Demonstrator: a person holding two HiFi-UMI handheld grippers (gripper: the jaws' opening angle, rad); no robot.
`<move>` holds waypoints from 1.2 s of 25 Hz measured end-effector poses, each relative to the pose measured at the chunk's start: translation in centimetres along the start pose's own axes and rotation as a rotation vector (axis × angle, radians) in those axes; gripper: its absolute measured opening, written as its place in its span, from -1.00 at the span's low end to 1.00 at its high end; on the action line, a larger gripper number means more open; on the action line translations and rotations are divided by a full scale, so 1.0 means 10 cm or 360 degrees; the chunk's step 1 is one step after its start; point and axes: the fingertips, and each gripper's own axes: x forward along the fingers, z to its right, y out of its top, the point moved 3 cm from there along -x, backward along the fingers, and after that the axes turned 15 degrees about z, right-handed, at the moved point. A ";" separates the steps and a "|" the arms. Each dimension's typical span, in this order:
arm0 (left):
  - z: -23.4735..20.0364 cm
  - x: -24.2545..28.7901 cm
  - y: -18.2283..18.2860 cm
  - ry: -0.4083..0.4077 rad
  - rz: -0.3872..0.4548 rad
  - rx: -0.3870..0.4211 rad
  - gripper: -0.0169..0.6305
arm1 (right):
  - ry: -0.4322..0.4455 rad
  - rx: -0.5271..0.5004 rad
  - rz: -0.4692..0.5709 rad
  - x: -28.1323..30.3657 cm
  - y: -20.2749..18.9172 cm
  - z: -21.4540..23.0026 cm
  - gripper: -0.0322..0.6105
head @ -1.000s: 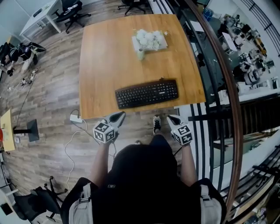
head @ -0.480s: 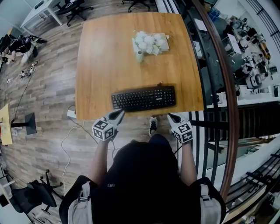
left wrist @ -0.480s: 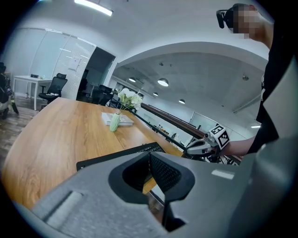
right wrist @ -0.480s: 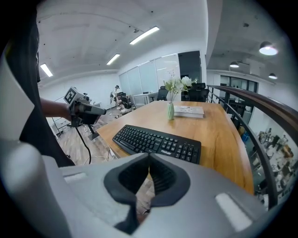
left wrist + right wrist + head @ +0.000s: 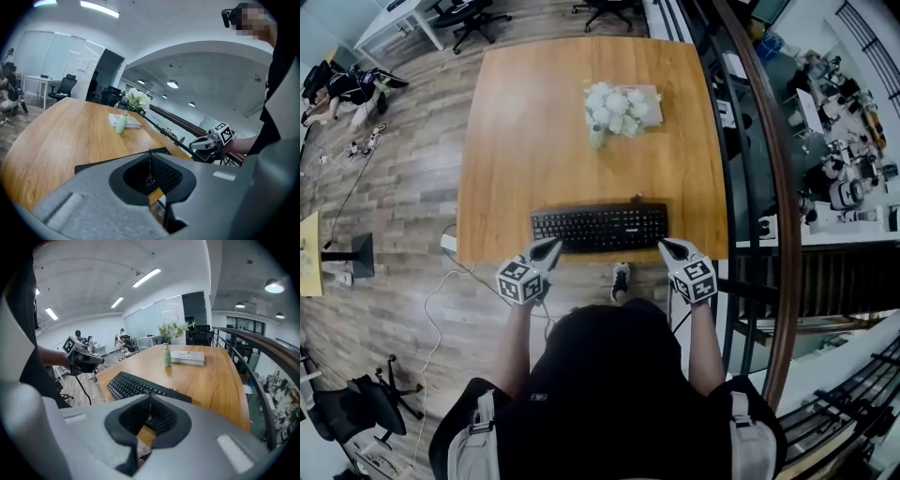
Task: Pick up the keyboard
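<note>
The black keyboard (image 5: 600,228) lies along the near edge of the wooden table (image 5: 516,141). My left gripper (image 5: 551,247) is shut and empty, with its tip just off the keyboard's left front corner. My right gripper (image 5: 666,247) is also shut and empty, just off the right front corner. In the left gripper view the closed jaws of the left gripper (image 5: 150,157) point over the keyboard (image 5: 101,165), and the right gripper (image 5: 202,144) shows beyond. The right gripper view has the right gripper (image 5: 150,401) aimed at the keyboard (image 5: 129,384), with the left gripper (image 5: 96,360) at its far end.
A vase of white flowers (image 5: 614,105) stands beside a book (image 5: 645,94) at the table's far side. A curved railing with glass (image 5: 773,187) runs close on the right. A power strip and cable (image 5: 448,242) lie on the floor at left. Office chairs (image 5: 473,14) stand beyond the table.
Both grippers have moved forward to the table's near edge and now flank the keyboard's front corners. Their jaws stay shut.
</note>
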 end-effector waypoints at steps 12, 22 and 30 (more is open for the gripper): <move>-0.17 0.08 -0.14 0.0279 0.0075 -0.0070 -0.89 | 0.0165 0.0031 -0.0032 0.31 0.06 0.49 -0.89; -0.17 0.01 -0.05 0.0442 0.0174 -0.0076 -0.89 | 0.0248 -0.0018 -0.0085 0.37 0.08 0.71 -0.89; -0.35 -0.15 -0.13 0.0464 0.0150 -0.0161 -0.89 | 0.0304 -0.0012 -0.0157 0.60 0.00 0.45 -0.89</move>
